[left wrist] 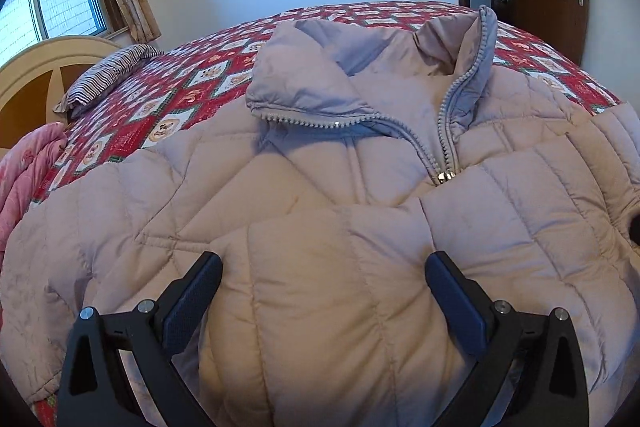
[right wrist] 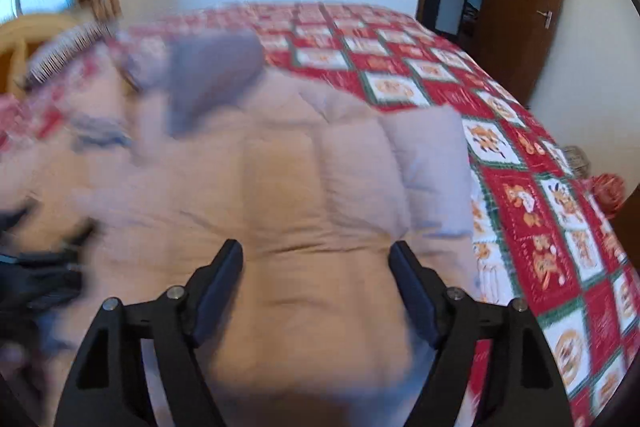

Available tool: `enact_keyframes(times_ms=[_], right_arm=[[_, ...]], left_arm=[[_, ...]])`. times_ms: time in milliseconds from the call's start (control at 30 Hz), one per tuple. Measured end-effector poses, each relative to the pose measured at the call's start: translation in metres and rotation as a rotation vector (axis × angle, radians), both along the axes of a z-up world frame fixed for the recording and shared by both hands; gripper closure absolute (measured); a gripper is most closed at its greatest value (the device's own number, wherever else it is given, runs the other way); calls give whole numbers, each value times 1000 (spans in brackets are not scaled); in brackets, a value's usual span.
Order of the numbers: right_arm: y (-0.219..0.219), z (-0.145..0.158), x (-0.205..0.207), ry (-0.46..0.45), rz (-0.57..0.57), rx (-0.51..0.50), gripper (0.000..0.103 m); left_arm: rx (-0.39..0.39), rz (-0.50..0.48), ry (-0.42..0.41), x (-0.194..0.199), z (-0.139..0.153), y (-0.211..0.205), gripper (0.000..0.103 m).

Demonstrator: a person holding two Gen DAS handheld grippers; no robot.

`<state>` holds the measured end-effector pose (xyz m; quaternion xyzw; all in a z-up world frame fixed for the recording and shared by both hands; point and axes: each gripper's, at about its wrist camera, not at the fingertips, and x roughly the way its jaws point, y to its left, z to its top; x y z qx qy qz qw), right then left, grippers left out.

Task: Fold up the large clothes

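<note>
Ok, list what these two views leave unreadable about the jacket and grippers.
- Jacket hem: left wrist view, cut off by the bottom edge.
- Zipper below the pull: left wrist view, covered by a folded sleeve.
- Collar: right wrist view, motion blur.
- Left gripper: right wrist view, blurred and cut off by the left edge.

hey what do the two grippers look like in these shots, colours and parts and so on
Both look alike. The left gripper has matte black angular linkage arms with triangular cut-outs, silver round pivot screws, and flat dark navy textured pads on its fingers. The right gripper has the same black frame, silver screws and dark blue pads. No cables, markings, sleeves or hands show.
</note>
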<state>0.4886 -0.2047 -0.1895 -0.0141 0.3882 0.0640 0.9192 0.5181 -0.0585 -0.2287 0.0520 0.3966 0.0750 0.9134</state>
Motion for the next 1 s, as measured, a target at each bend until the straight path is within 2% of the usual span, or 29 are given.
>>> enact_keyframes(times_ms=[67, 133, 200, 400, 467, 567, 667, 767, 867, 1000], right_arm=[[16, 2, -13, -20, 41, -36, 18], [32, -19, -12, 42, 75, -95, 18], [32, -35, -8, 58, 60, -95, 17], [36, -39, -6, 68, 53, -123, 15], [34, -36, -6, 72, 59, -115, 14], [24, -15, -22, 40, 69, -100, 14], [7, 12, -59, -38, 58, -31, 0], [2, 22, -97, -56, 86, -4, 0], [8, 22, -128, -73, 131, -2, 0], [28, 14, -157, -114, 188, -36, 0]], left_arm=[[3, 0, 0, 0, 0, 0, 1], [-1, 0, 0, 0, 0, 1, 1], [-4, 0, 1, 1, 0, 0, 1], [19, -8, 26, 2, 4, -2, 1], [2, -10, 24, -9, 24, 8, 1], [-60, -27, -95, -47, 72, 38, 1], [-26, -20, -178, -98, 102, 83, 1], [65, 75, -189, -145, 95, 143, 1], [131, 260, -141, -190, 70, 220, 1], [127, 483, -95, -237, 48, 304, 1]])
